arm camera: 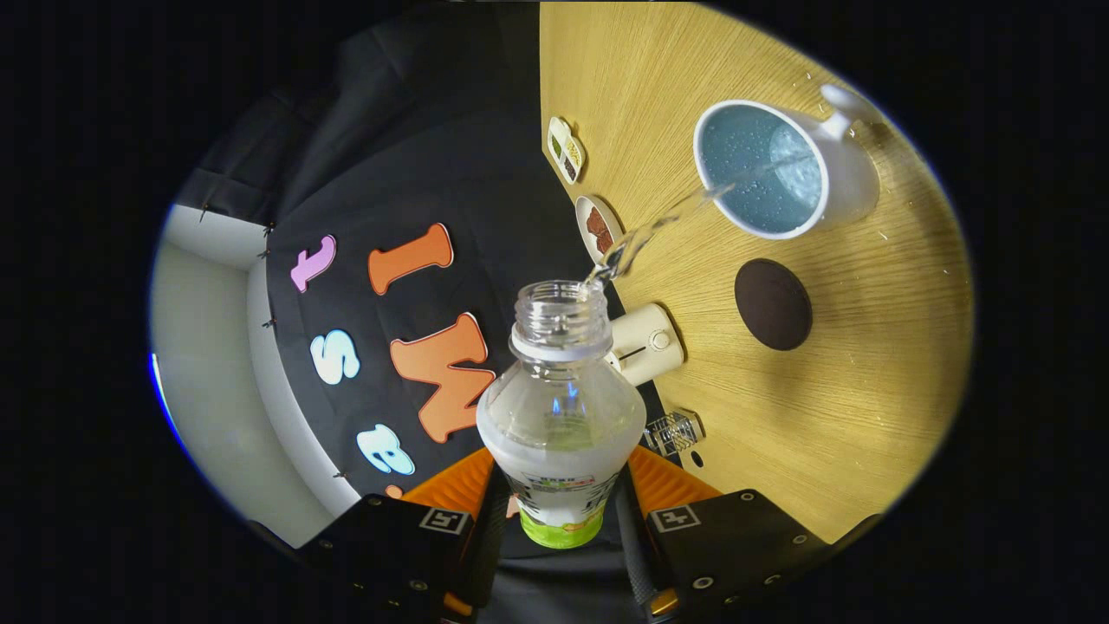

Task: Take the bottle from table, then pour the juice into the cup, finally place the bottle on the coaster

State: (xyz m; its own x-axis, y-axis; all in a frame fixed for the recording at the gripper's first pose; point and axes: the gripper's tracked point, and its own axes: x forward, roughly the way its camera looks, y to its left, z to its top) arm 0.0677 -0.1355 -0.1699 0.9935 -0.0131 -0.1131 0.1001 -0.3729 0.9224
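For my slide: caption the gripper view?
Gripper holds tilted bottle, pouring a clear stream into the cup beside the coaster.

An uncapped clear plastic bottle, clamped between the two fingers of the gripper which press on its labelled lower body from either side, is tipped toward a wooden table as a thin stream of clear liquid arcs from its mouth into a white mug. Droplets cling to the mug's blue inside. A dark round coaster lies bare on the table near the mug, between it and the bottle. Along the table's edge by the black cloth sit a small white device, a small round dish and a little divided tray.
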